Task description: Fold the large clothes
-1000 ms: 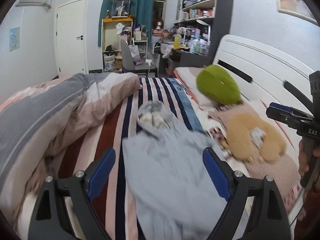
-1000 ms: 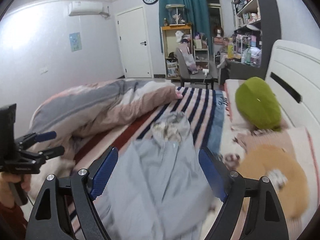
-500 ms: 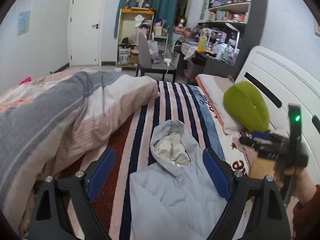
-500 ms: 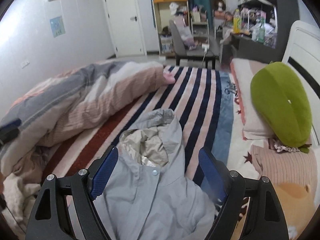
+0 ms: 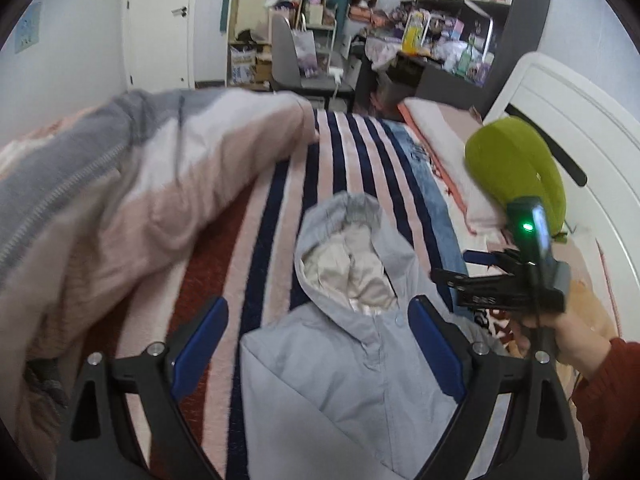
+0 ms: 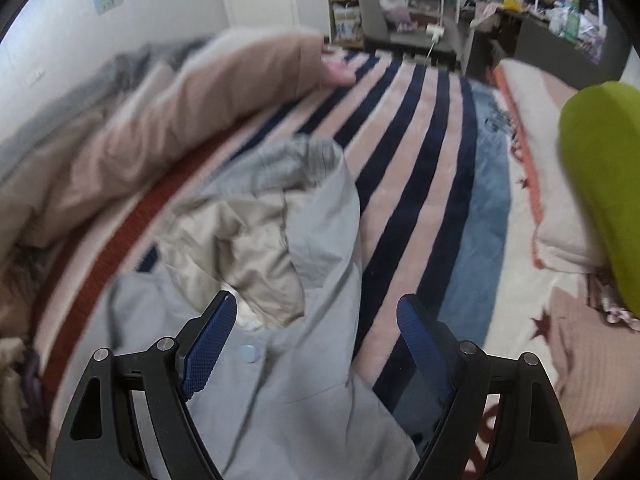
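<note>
My grey hooded jacket (image 6: 304, 380) lay flat on the striped bed (image 6: 420, 152), hood pointing away, long axis running straight ahead beneath my right hand-held gripper (image 6: 316, 344), nearer than the left hand-held gripper (image 5: 320, 344), both released, left widening.

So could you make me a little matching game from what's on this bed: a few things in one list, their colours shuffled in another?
Things:
1. hooded jacket
2. cushion by the headboard
3. hood lining
4. pads on the fingers

Colours:
A. bright green
B. beige
C. blue
D. pale grey

Pairs: 1-D, 2-A, 3-B, 4-C
</note>
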Tool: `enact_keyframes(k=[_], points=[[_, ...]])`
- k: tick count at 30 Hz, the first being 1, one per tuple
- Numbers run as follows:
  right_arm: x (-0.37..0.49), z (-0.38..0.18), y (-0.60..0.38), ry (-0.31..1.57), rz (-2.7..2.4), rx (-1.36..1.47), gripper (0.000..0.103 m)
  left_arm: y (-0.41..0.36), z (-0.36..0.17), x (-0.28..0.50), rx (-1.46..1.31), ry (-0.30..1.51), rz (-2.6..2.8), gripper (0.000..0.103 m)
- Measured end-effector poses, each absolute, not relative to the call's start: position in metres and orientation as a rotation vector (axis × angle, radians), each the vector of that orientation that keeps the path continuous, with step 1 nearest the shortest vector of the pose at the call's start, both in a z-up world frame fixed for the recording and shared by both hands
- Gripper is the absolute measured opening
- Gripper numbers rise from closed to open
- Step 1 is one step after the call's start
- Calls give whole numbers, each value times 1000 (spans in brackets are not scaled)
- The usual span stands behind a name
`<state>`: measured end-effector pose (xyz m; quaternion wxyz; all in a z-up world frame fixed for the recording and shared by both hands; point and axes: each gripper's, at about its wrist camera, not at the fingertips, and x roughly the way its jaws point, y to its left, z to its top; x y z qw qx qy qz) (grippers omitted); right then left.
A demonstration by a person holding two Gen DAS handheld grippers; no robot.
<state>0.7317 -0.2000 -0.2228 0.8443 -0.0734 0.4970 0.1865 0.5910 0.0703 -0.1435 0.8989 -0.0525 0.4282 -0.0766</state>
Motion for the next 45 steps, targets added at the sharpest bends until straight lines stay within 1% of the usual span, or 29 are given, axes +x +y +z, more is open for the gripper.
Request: enact_keyframes(k=[3,5,9,12,13,14,15,17,20,23,26,28,31,32,33,34,35,37,39,41,42,43,45], points=[[743,-256,-200,1085,388,-174,77,60,-164,593,-79,899,-152,89],[747,-275,-200,1101,388,-160,69,54,-177,593,-78,908,-157,89],[755,-305,-202,1127,360,-148,67,45,-195,591,-69,926,-172,89],[758,-311,-208,1107,358,-79,45,44,-207,589,-72,944,-170,89],[758,-310,-210,1097,364,-54,25,45,-211,588,-82,955,-171,89],[757,-308,-210,1089,374,-38,10,47,-212,587,-89,960,-169,89],[755,-306,-208,1083,388,-35,6,50,-215,585,-96,968,-164,89],[744,-293,-206,1031,425,-29,2,52,-218,582,-95,979,-147,89],[716,-265,-206,942,495,-16,1,57,-217,575,-103,977,-130,89],[672,-234,-202,867,613,-85,0,61,-212,567,-112,969,-120,89],[646,-231,-195,919,686,-148,0,64,-209,562,-110,968,-107,89],[652,-239,-201,957,654,-134,0,67,-210,564,-121,984,-93,89],[679,-244,-220,991,576,-25,5,69,-212,568,-132,1003,-79,89],[685,-243,-224,994,557,-8,18,69,-213,570,-123,1007,-68,89],[691,-244,-227,991,539,-6,28,68,-214,571,-115,1007,-60,89],[699,-244,-227,984,522,-17,47,68,-214,573,-108,1007,-54,89],[706,-246,-225,985,516,-29,59,68,-216,574,-105,1007,-52,89],[718,-252,-218,1009,521,-49,62,69,-221,577,-110,1017,-52,89],[730,-259,-213,1032,525,-48,72,71,-226,579,-115,1025,-50,89],[740,-269,-209,1038,532,-40,90,72,-231,582,-113,1033,-50,89],[746,-275,-205,1045,533,-40,94,72,-234,583,-110,1037,-50,89],[751,-283,-200,1059,532,-46,97,71,-236,583,-105,1040,-52,89],[755,-296,-190,1083,532,-79,97,70,-239,585,-91,1046,-49,89]])
